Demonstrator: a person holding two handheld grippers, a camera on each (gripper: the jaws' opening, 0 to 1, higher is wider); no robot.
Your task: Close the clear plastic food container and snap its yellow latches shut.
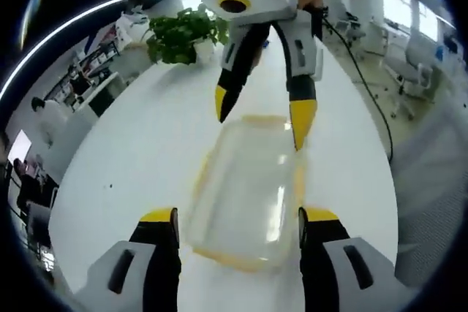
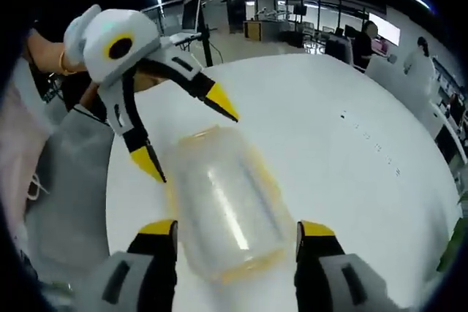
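The clear container (image 1: 245, 199) lies lid-down-closed on the white counter (image 1: 131, 158), between the two tools, with bare counter all round it. The left tool (image 1: 238, 226) stands open, jaws either side of the near end; the right tool (image 1: 261, 117) is open over the far end. The left gripper view shows a potted plant (image 1: 183, 34) at the counter's far edge; the right gripper view shows desks and a seated person (image 2: 420, 60). No legible writing.

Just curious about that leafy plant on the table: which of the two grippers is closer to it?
Right. The right gripper hangs over the far end of the container, with the potted plant just behind it; the left gripper is at the container's near end.
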